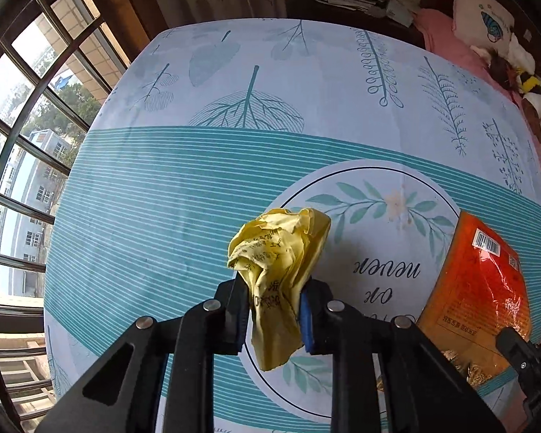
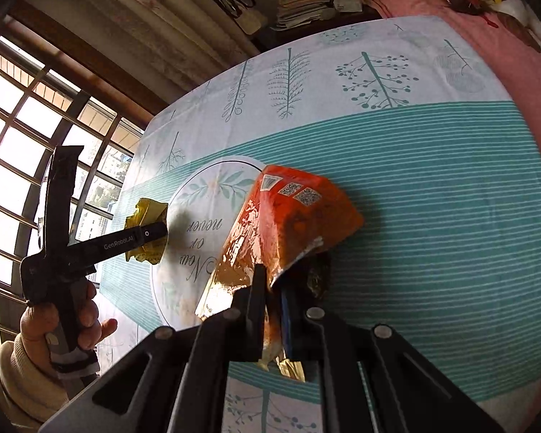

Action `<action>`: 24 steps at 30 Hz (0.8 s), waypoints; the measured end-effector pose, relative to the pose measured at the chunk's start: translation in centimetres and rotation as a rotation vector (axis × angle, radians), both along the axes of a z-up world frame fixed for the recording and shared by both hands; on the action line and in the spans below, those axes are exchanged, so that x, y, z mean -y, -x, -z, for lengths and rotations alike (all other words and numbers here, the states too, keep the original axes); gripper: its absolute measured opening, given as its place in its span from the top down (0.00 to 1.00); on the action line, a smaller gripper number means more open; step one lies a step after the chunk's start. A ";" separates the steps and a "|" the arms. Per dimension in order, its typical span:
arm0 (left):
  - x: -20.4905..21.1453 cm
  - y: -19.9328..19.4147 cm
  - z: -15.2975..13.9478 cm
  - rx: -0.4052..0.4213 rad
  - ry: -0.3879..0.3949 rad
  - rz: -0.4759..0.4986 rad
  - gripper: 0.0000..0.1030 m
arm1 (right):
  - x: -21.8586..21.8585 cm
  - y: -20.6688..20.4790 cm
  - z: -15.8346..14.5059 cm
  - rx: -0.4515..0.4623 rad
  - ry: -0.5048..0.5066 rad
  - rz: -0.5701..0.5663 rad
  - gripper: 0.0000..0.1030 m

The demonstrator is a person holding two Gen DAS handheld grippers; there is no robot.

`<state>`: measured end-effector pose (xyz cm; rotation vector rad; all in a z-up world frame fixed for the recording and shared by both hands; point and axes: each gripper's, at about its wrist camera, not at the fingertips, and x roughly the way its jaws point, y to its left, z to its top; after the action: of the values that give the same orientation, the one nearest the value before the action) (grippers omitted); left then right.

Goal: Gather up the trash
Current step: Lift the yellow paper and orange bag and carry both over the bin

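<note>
Pickup step. My left hand-held gripper (image 1: 273,312) clenched on crumpled yellow printed paper wad (image 1: 277,252), low over table (image 1: 162,198). Right hand-held gripper (image 2: 272,310) clamped on open edge of glossy orange foil snack bag (image 2: 299,216). Next, I judged: lift wad, drop into bag mouth.

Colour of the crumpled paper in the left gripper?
Yellow with black print: crumpled paper in the left gripper. Clearest in the left wrist view.

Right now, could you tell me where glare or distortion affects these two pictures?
Left wrist view: fisheye bends the window bars; the yellow paper is sharp. Right wrist view: the window is blown out; glare streaks the orange bag.
</note>
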<state>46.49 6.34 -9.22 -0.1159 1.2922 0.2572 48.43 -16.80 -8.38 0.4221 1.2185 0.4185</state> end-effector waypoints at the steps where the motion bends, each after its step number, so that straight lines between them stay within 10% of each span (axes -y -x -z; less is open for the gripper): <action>1: 0.1 0.4 -0.4 0.007 -0.003 0.007 0.80 | -0.1 0.1 -0.1 0.002 -0.003 0.001 0.94; 24: -5.0 21.4 -10.8 0.211 0.158 0.223 0.81 | -6.2 17.0 -9.0 0.123 0.048 0.119 0.94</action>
<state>25.10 11.31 1.55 -0.1290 1.1034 -0.0478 31.38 -10.59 0.63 0.4197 1.0762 0.3083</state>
